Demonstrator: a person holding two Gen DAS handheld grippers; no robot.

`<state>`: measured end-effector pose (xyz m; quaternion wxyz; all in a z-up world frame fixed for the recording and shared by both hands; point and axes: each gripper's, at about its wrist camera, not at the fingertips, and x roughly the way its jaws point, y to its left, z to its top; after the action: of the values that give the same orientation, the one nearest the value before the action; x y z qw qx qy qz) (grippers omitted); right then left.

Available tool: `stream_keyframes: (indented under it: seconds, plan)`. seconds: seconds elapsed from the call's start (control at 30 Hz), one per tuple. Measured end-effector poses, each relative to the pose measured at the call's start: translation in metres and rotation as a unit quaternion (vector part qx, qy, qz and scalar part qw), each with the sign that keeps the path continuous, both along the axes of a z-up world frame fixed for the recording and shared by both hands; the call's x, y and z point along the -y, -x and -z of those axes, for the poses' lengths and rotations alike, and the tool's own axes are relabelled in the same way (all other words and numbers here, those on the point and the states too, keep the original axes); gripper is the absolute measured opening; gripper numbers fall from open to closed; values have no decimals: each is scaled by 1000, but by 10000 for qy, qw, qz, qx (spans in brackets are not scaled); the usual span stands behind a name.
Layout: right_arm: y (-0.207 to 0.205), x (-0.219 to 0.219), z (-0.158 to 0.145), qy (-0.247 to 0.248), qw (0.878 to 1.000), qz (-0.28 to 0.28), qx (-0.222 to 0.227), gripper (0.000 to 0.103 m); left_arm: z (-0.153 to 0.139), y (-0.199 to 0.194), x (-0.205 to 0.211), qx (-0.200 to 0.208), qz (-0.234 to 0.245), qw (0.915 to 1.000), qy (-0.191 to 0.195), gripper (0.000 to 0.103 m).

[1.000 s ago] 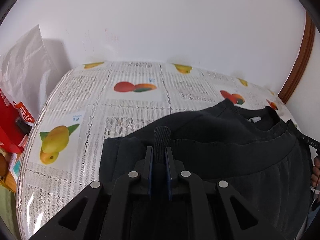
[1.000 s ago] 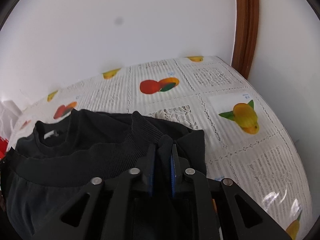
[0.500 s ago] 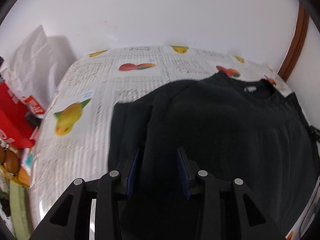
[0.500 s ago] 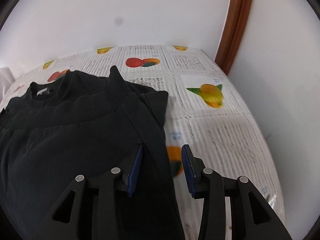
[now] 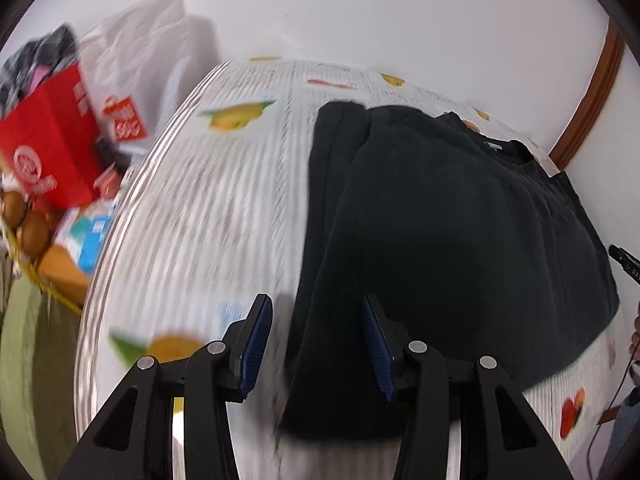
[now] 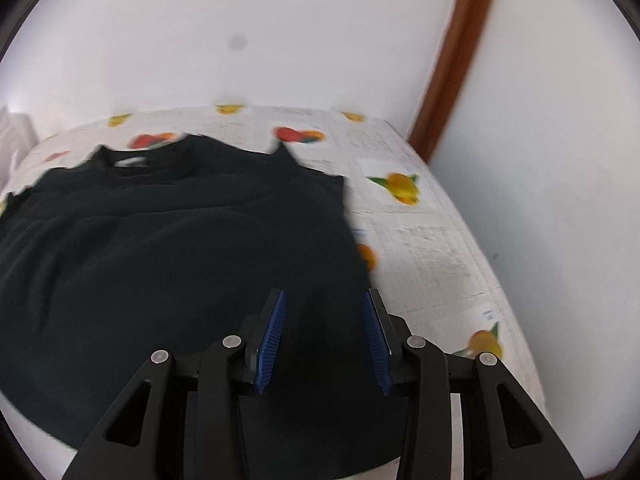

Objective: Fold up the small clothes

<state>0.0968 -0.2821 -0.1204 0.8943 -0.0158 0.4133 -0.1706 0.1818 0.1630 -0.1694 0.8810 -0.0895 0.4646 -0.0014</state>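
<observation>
Across the surface (image 6: 432, 240), covered by a white lace-patterned cloth printed with fruit, lies a black sweatshirt (image 6: 168, 264) that takes up most of the near and middle area. It is spread flat, its long axis running from the near edge toward the back wall, and its neckline with a small white label (image 6: 130, 161) points away toward that wall. In the left wrist view the same sweatshirt (image 5: 452, 240) shows a folded-in sleeve strip along its left side, running lengthwise with the body. Beyond the surface's left edge stand a white plastic bag (image 5: 148, 60) and a red box (image 5: 52, 140), blurred. A brown wooden frame (image 6: 456, 52) rises at the far right corner. The left gripper (image 5: 316, 344) hangs over the garment's near left edge, its blue-padded fingers apart and opening, clamping nothing. The right gripper (image 6: 324, 340) hangs over the near right edge, likewise apart and opening, with cloth below but not pinched.
</observation>
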Motion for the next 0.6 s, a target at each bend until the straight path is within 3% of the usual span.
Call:
stream_keyframes:
  seconds: [0.13,0.23,0.33,0.5,0.6]
  plan:
    - [-4,-61,2,-383,9974,-612,-23,41,-3,33,-14,122,-110,9994,288,44]
    - [-6,-122,7,-322,9921,-1213,-29,42,-5,58,-21,162,-118,9989,424,44]
    - [-9,-168,13,-226,9868,-1603,-14,44,-3,79,-25,68,-135,9992,381,44]
    - [-9,-236,28,-515,9730,-2214,-402,45,-3,108,-36,134,-121,9995,254,45]
    - [-2,-273,33,-501,9664,-2461,-539,45,-5,124,-45,188,-201,9990,363,49]
